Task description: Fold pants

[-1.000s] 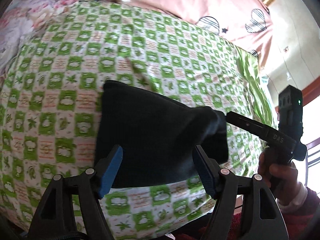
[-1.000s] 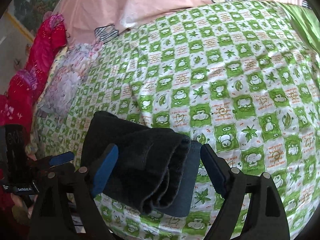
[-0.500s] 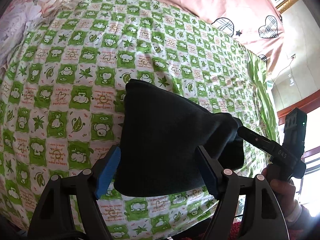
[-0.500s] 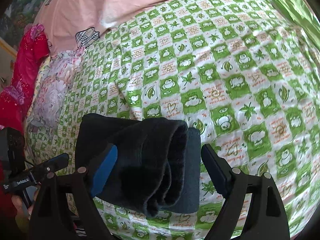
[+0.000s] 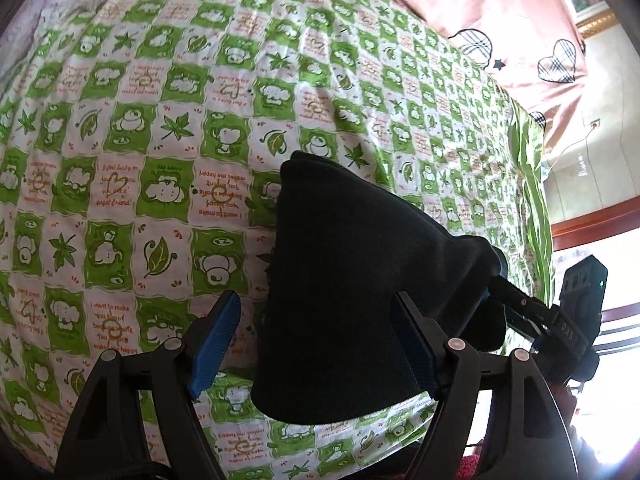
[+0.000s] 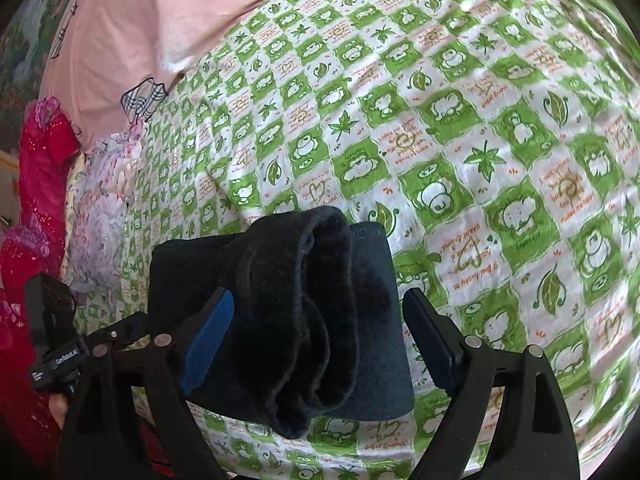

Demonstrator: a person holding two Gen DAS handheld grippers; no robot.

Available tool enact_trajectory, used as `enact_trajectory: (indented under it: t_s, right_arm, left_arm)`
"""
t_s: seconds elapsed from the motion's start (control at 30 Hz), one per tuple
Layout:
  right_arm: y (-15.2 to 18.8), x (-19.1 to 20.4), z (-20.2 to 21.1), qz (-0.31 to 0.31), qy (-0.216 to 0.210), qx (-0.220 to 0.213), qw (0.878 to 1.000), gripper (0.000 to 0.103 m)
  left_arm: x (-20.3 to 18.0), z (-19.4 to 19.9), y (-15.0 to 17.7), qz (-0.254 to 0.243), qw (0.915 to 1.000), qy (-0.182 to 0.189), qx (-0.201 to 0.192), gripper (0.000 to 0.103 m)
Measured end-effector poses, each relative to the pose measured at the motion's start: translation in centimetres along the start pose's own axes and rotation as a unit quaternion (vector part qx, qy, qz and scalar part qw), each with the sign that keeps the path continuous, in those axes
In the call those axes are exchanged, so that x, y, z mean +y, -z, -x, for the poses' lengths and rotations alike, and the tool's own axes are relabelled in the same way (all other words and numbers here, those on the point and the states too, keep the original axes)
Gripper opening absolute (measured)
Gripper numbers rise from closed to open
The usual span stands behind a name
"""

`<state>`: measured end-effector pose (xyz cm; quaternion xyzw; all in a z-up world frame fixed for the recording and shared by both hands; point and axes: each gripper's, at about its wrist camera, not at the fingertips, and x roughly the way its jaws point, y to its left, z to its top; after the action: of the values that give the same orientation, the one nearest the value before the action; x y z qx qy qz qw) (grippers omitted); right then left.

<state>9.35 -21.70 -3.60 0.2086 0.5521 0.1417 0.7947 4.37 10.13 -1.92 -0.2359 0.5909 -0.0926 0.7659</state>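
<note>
The dark navy pants (image 5: 352,288) lie folded into a thick bundle on the green-and-white checked bedsheet (image 5: 160,140). My left gripper (image 5: 320,344) is open over the near edge of the bundle, blue pads on either side, not clamping it. In the right wrist view the pants (image 6: 304,312) show their stacked folded layers end-on, and my right gripper (image 6: 320,336) is open around that end. The right gripper (image 5: 528,312) shows at the bundle's right end in the left wrist view; the left gripper (image 6: 116,332) shows at its left in the right wrist view.
A pink quilt (image 6: 132,28) with hearts and stars lies at the head of the bed. Red clothing (image 6: 36,184) and a floral fabric (image 6: 100,208) sit at the bed's left side. A wall and window frame (image 5: 592,216) are to the right.
Both grippers have moved forward and lower toward the bundle, which now looks larger in both views. The pants keep their folded shape. Both grippers stay open.
</note>
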Motion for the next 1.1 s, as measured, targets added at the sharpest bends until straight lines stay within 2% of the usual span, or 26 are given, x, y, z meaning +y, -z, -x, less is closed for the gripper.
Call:
enact_trajectory:
  t_s: [0.17, 0.33, 0.4, 0.57, 0.63, 0.97, 1.0, 1.1]
  right_arm:
    - [0.6, -0.7, -0.7, -0.012, -0.002, 0.005, 1.000, 0.086]
    - [1.0, -1.8, -1.3, -0.025, -0.034, 0.011, 0.999, 0.086]
    - [1.3, -2.3, -1.5, -0.033, -0.047, 0.014, 0.998, 0.083]
    - [1.7, -3.8, -1.4, -0.044, -0.072, 0.017, 0.996, 0.062]
    - [1.8, -4.0, -1.2, -0.041, -0.078, 0.018, 0.996, 0.057]
    - [2.0, -5.4, -1.3, -0.053, -0.108, 0.027, 0.992, 0.051]
    - [2.0, -5.4, -1.3, -0.050, -0.108, 0.027, 0.993, 0.051]
    - [1.9, -5.3, -1.4, -0.046, -0.110, 0.029, 0.992, 0.051]
  left_arm:
    - [0.6, -0.9, -0.3, 0.009, 0.9999, 0.003, 0.012, 0.078]
    - [0.6, -1.6, -0.4, 0.011, 0.9997, 0.006, 0.020, 0.079]
    - [0.5, -1.9, -0.5, 0.012, 0.9996, 0.007, 0.022, 0.079]
    - [0.4, -2.4, -0.7, 0.014, 0.9995, 0.008, 0.027, 0.080]
    - [0.4, -2.7, -0.7, 0.016, 0.9994, 0.009, 0.030, 0.081]
    - [0.3, -4.4, -0.6, 0.024, 0.9991, 0.005, 0.034, 0.084]
    - [0.1, -4.6, -0.6, 0.022, 0.9992, 0.003, 0.032, 0.084]
    - [-0.4, -5.1, -0.4, 0.011, 0.9994, 0.008, 0.030, 0.070]
